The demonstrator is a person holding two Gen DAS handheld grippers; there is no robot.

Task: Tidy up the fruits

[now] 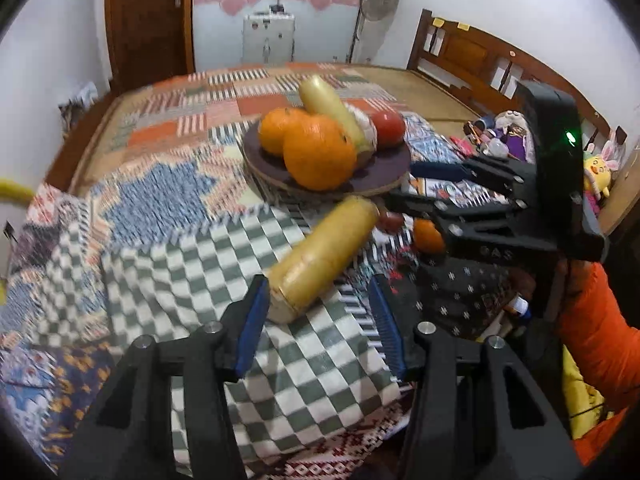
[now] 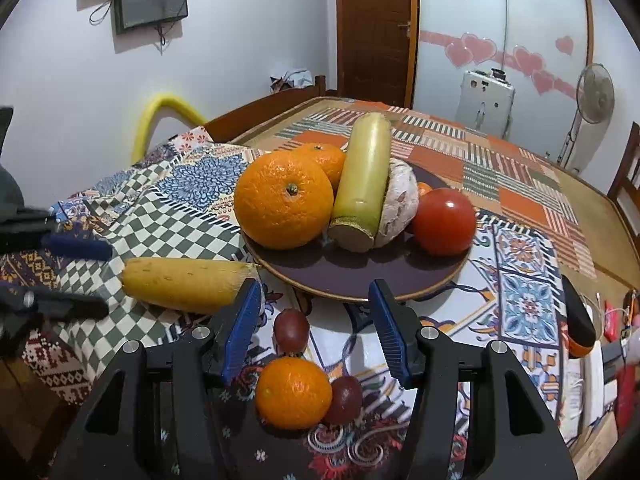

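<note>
Found the left hand-held gripper (image 1: 320, 304) with jaws apart around the near end of the yellow piece (image 1: 320, 256), which lay on the checked cloth (image 1: 312, 360) of the bed, just short of the plate (image 1: 384, 176); no pad visibly pressing. Judged the step as taking this piece for the plate: best to reach further along its body, close squarely across it, then lift clear of the rim before setting it beside the oranges (image 1: 316, 152). Saw only in the right view the right hand-held gripper (image 2: 316, 312), jaws apart and empty, over a small orange (image 2: 294, 392) and two dark red fruits (image 2: 291, 330) left off the plate.
</note>
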